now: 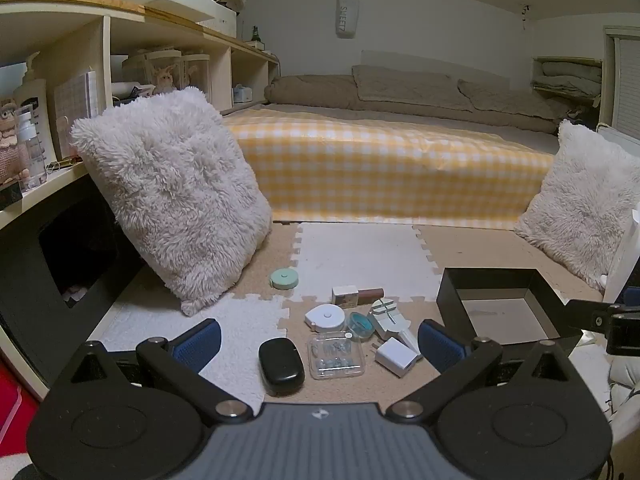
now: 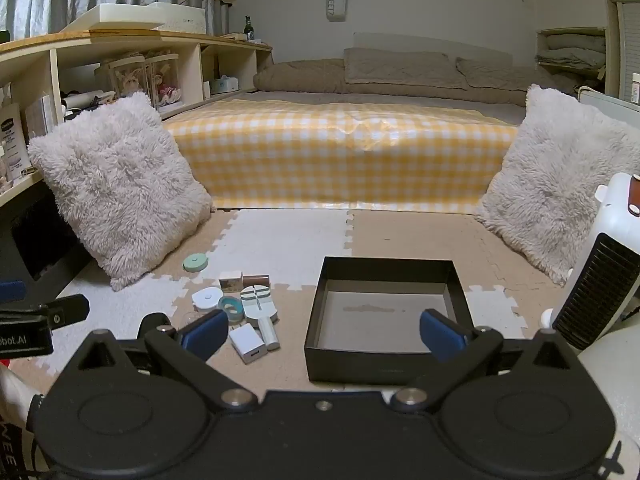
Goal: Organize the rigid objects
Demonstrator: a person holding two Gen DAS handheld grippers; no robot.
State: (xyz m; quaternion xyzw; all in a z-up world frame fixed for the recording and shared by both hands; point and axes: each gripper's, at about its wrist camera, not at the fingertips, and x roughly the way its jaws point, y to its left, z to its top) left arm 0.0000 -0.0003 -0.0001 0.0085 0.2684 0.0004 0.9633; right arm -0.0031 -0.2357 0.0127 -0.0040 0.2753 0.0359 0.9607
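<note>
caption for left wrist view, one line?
Open left tongs above small items beside an empty black box on the foam mat.

Open box (image 2: 384, 280) beside clustered clutter (image 2: 240, 312)

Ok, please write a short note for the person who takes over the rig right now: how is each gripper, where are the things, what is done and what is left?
Left gripper: open, empty, above the pile of small things.
Right gripper: open, empty, facing the black box.
The black box stands on the floor mat, right of the pile, with nothing in it.
On the mat, none yet in the box: black case, clear plastic case, white adapter, white round tape measure, teal tape roll, green round tape measure farther back, alone.
Done: nothing sorted yet.
Left: probably move each thing into the box.
</note>
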